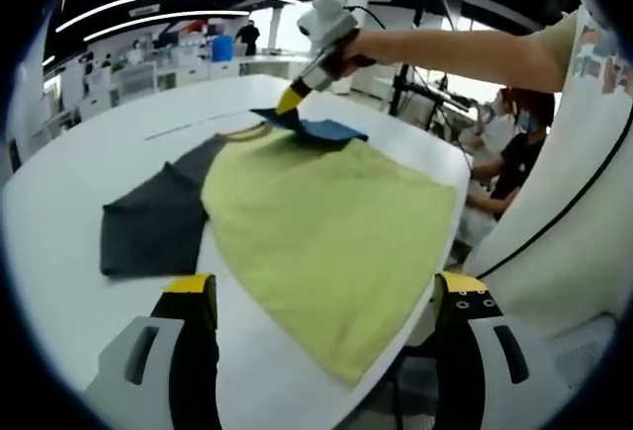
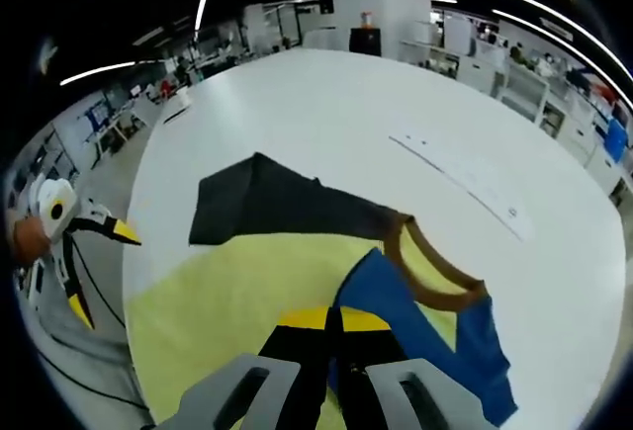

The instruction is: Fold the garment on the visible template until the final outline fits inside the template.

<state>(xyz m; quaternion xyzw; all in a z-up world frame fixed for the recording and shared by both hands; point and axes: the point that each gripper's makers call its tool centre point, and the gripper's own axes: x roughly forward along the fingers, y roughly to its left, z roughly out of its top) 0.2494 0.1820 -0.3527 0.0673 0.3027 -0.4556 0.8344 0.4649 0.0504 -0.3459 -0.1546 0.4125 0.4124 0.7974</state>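
A T-shirt lies flat on the white table (image 1: 69, 203). Its body is yellow-green (image 1: 336, 222) (image 2: 218, 301), with a brown collar (image 1: 242, 133) (image 2: 435, 290), a dark grey sleeve (image 1: 153, 227) (image 2: 267, 203) and a blue sleeve (image 1: 331, 130) (image 2: 440, 346). My right gripper (image 1: 289, 104) (image 2: 331, 323) is shut on the blue sleeve's edge near the collar. My left gripper (image 1: 324, 297) (image 2: 102, 272) hovers open over the shirt's hem at the table edge, with nothing between its jaws. A thin marked line (image 1: 188, 126) (image 2: 465, 185) runs across the table beyond the collar.
The person's arm (image 1: 465, 54) and white-shirted body (image 1: 584, 203) stand at the table's right side. Another person (image 1: 514, 158) sits behind them. Workbenches and shelves (image 1: 148, 69) line the room beyond the table. The hem hangs at the table's near edge (image 1: 415, 331).
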